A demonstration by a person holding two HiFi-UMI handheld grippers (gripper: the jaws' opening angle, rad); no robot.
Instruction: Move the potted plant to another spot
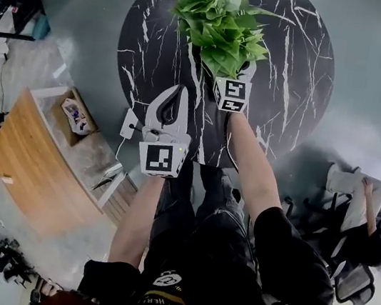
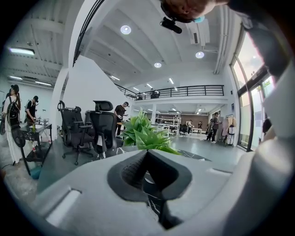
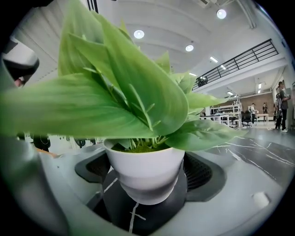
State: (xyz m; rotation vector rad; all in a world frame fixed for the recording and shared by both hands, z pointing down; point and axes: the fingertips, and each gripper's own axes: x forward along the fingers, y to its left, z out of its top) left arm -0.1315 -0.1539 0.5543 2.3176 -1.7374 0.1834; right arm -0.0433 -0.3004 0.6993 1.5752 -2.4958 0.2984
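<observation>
A potted plant (image 1: 223, 23) with broad, glossy green leaves in a smooth white round pot (image 3: 145, 173) stands on a round black table (image 1: 291, 71). The top looks like polished marble, run through with thin white veins. The plant is on the far part of the table from the person holding the tools, nearer its middle than its rim.

The right gripper (image 1: 237, 82), pale grey plastic with a black-and-white marker cube, reaches in under the leaves. Its jaws are spread wide on either side of the pot. The dark ribbed pads (image 3: 203, 173) sit just beside the pot's walls and do not seem to press on them, so the plant is not gripped. The pot's rounded base rests on the tabletop and stands upright.

The left gripper (image 1: 178, 95) hangs well back from the plant, nearer the person, with its jaws drawn together on nothing.

As for progress, the pot is on the table and nothing holds it. This could be the reach before lifting or the release at the new spot, and the views do not settle which. If it is the former, the grasp, carry and set-down all remain.
</observation>
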